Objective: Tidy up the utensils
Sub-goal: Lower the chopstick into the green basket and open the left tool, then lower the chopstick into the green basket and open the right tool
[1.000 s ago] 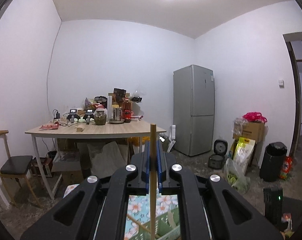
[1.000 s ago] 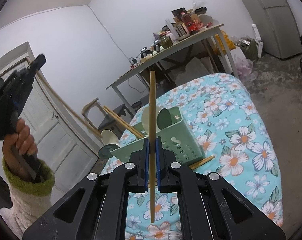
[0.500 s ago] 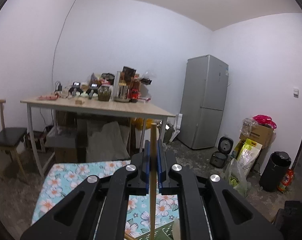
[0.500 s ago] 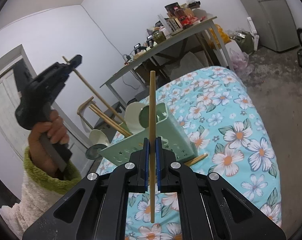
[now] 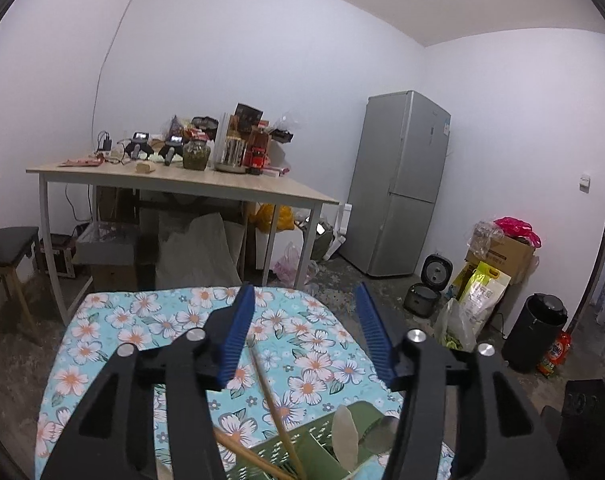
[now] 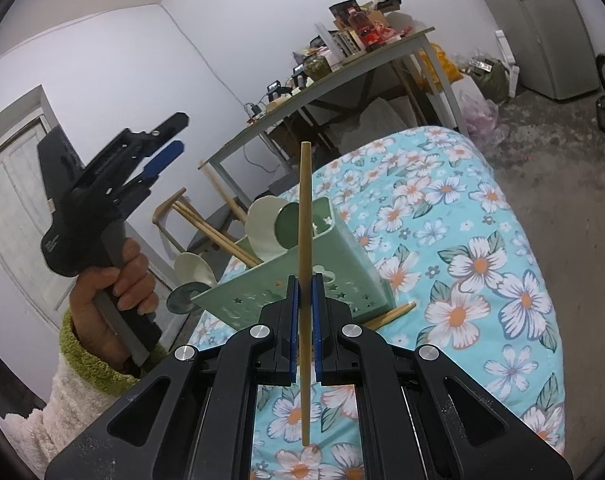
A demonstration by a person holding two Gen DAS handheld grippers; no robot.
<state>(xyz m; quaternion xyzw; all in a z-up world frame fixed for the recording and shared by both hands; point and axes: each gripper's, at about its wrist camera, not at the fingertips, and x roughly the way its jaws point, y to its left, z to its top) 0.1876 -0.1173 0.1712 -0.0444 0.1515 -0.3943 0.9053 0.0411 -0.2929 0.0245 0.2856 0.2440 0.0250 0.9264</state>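
Opening its jaws above the green utensil basket, the left gripper has just dropped its chopstick among the spoons, while the right gripper clamps another chopstick upright, likely next for the basket

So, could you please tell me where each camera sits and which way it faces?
Left wrist: on the left gripper, jaws open, looking over the floral table to a fridge; a chopstick leans in the caddy below.
Right wrist: on the right gripper, clamping a chopstick, facing the caddy and left hand.
Shared: caddy, floral table, fridge.
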